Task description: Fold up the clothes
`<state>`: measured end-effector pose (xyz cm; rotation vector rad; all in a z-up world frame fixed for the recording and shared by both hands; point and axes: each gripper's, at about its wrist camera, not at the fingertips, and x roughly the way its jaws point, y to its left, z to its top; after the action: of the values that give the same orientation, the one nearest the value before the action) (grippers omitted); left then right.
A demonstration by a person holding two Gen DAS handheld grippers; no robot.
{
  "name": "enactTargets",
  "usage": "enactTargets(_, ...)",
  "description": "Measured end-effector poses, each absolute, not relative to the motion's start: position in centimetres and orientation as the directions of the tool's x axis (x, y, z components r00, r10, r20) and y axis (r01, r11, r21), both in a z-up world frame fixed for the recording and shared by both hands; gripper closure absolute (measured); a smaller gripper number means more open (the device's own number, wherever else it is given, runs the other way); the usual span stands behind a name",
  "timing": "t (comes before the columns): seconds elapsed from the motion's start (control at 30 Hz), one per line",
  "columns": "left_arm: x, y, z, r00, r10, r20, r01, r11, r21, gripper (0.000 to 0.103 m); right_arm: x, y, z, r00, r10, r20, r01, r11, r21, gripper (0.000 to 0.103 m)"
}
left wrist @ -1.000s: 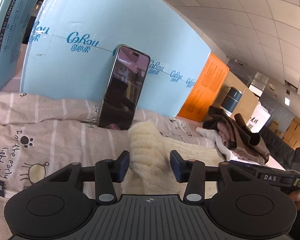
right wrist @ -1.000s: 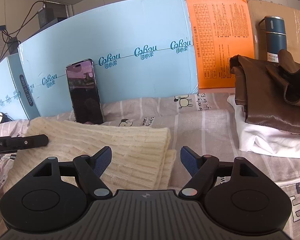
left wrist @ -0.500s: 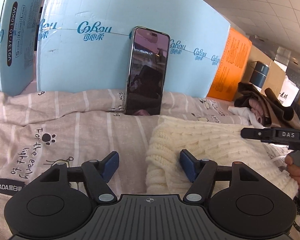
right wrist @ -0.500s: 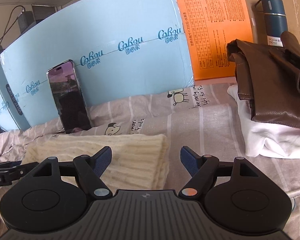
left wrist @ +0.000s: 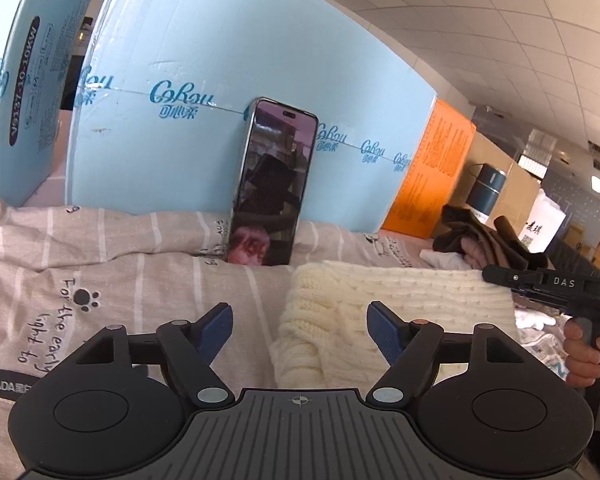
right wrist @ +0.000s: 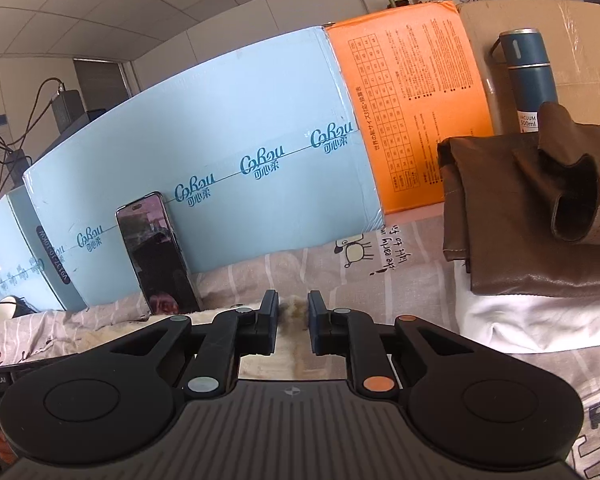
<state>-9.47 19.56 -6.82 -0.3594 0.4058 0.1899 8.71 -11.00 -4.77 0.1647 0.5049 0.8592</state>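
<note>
Cream cable-knit sweater (left wrist: 380, 304), folded, lying on striped grey bedsheet (left wrist: 100, 280); soft, light, bulky, best pinched at edges; right gripper (right wrist: 293, 316) clamped on its edge, left gripper (left wrist: 300, 330) spread wide.

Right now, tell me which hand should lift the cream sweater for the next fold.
Right. The right gripper has its fingers nearly shut on the cream sweater edge, while the left gripper is open, merely straddling the knit.
</note>
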Motion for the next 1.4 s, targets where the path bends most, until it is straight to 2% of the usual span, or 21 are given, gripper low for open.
enactTargets(0.2,-8.3,18.9,-7.8,0.827,0.183,-0.531,-0.313,0.935,-0.167,0.025,10.1,-9.6,-7.3,0.524,0.705,-0.477,-0.638,0.697,0.328,0.088)
enactTargets(0.4,-8.5,19.0,-8.3,0.828,0.189,-0.527,-0.329,0.926,-0.184,0.022,10.5,-9.3,-8.8,0.508,0.684,-0.524,-0.611,0.714,0.341,0.079)
enactTargets(0.47,-8.7,18.9,-8.0,0.832,0.196,-0.519,-0.336,0.922,-0.19,0.021,10.7,-9.7,-8.9,0.514,0.679,-0.524,-0.59,0.723,0.358,0.069)
enactTargets(0.53,-9.0,19.1,-7.6,0.835,0.18,-0.521,-0.344,0.908,-0.238,0.021,10.8,-10.2,-8.8,0.511,0.685,-0.52,-0.571,0.722,0.391,0.048)
enactTargets(0.63,-10.0,19.9,-7.0,0.847,0.124,-0.517,-0.348,0.864,-0.363,0.011,10.8,-11.0,-8.5,0.474,0.724,-0.501,-0.562,0.687,0.46,0.036)
enactTargets(0.7,-10.8,20.3,-6.7,0.853,0.089,-0.514,-0.354,0.823,-0.445,0.009,10.7,-11.4,-8.4,0.445,0.75,-0.489,-0.563,0.659,0.498,0.031)
enactTargets(0.87,-14.4,20.1,-7.1,0.861,-0.031,-0.508,-0.368,0.652,-0.663,0.008,10.7,-11.7,-8.8,0.342,0.804,-0.487,-0.543,0.592,0.596,0.024)
enactTargets(1.0,-17.4,18.1,-7.4,0.867,-0.08,-0.491,-0.368,0.56,-0.742,0.004,10.6,-11.5,-8.9,0.328,0.806,-0.493,-0.541,0.588,0.601,0.022)
enactTargets(1.17,-17.1,16.1,-9.2,0.85,-0.22,-0.479,-0.34,0.466,-0.817,0.002,10.3,-11.0,-9.1,0.318,0.812,-0.49,-0.552,0.578,0.601,0.014)
enactTargets(1.4,-12.9,16.3,-10.0,0.886,-0.163,-0.435,-0.333,0.428,-0.84,0.0,9.6,-10.2,-9.2,0.262,0.837,-0.481,-0.592,0.533,0.605,0.006)
